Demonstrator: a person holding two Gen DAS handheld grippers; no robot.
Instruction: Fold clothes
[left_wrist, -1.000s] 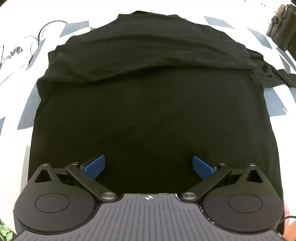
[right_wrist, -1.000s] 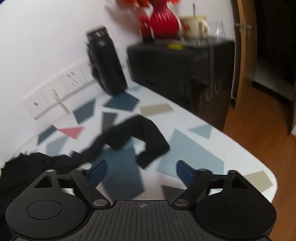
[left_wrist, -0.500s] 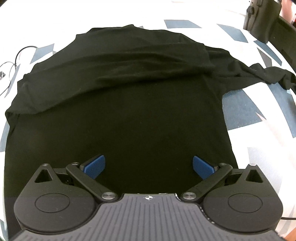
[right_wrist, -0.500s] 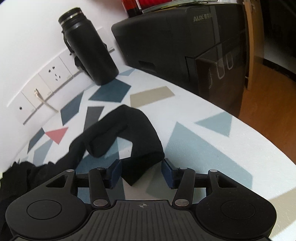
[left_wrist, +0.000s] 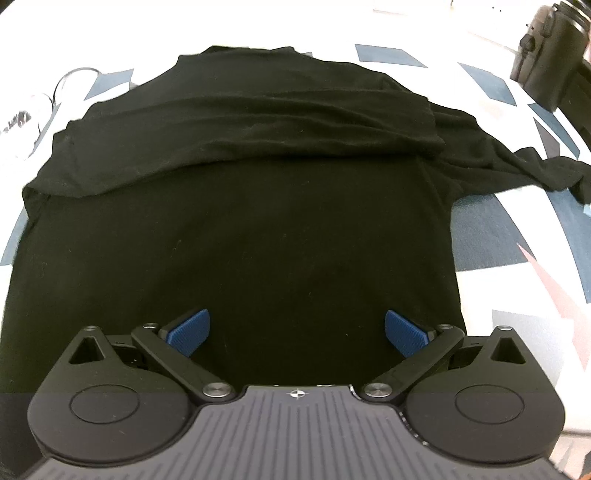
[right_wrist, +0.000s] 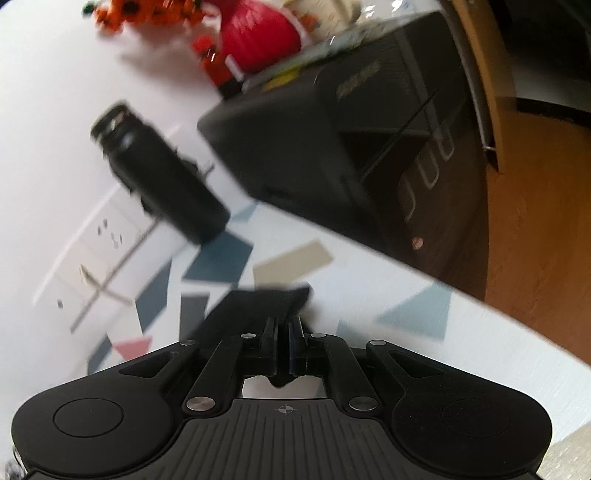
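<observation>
Left wrist view: black shirt (left_wrist: 236, 229) spread on the patterned table (left_wrist: 517, 295), one sleeve already folded across, left gripper (left_wrist: 297, 332) hanging wide apart above it; right gripper (right_wrist: 282, 345) pinches the other sleeve (right_wrist: 258, 301), that fold not yet done

Bright daylight washes out the worktop (left_wrist: 229, 26) beyond the black shirt (left_wrist: 236, 229), whose folds sink into darkness. The right wrist view smears: bottle (right_wrist: 162, 177), red vase (right_wrist: 258, 37). Fisheye bends the edges.
</observation>
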